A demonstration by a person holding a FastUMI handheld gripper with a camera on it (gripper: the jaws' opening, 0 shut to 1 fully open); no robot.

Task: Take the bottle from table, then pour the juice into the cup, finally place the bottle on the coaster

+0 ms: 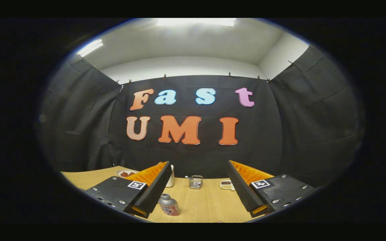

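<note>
Gripper view: the claw (pixel 198 197) is spread wide, both fingers clear of every object and gripping nothing. The wooden counter (pixel 206 204) lies below and ahead of it. The bottle (pixel 168 205) stands upright on the counter between the fingers, close beside the inner face of the left finger and well apart from the right one; whether it touches the left finger cannot be told. It has a grey neck and cap and a red and blue label.

Toward the far edge of the counter, beyond the fingers, stand a white cup (pixel 170 179), partly hidden by the left finger, a small glass container (pixel 196 182) holding something metallic, a small dish (pixel 226 184) beside the right finger, and a plate (pixel 125 173) with dark red contents near the far left corner.
</note>
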